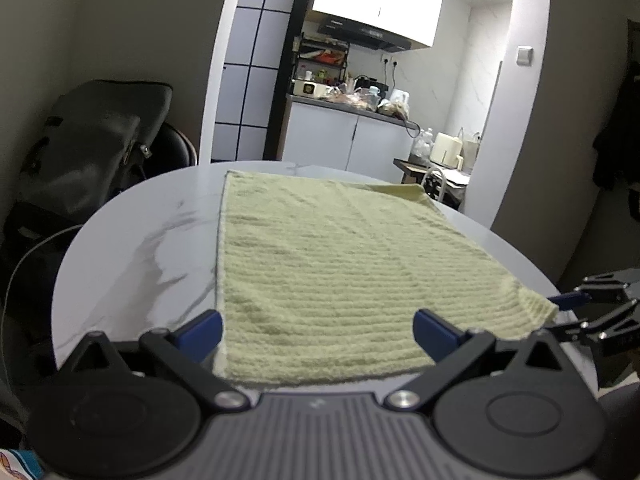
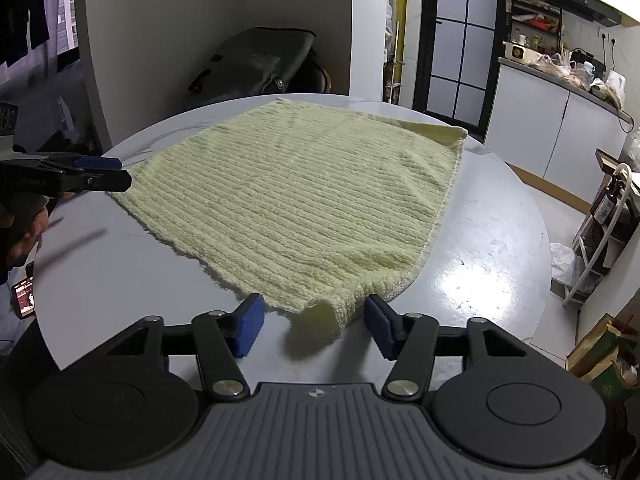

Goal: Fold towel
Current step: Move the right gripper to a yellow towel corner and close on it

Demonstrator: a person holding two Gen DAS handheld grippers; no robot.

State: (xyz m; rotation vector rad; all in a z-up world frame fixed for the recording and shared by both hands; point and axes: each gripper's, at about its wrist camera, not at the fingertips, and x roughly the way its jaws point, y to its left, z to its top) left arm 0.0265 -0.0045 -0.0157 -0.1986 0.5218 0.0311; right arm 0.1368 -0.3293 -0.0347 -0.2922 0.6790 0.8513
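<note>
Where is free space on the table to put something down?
Bare table lies right of the towel, up to the rim, and left of it. The middle is covered; the near corners are crowded by each hand-held gripper.

Dim room, blown-out kitchen cabinet [image 1: 380, 0], glare on table [image 2: 472, 276], fisheye-dark corners.

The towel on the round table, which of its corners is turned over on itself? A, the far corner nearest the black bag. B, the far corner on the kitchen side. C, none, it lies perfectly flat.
B: the towel shows a smooth flap folded back at its far kitchen-side corner, seen in the left wrist view too, while the corner near the black bag lies flat.
</note>
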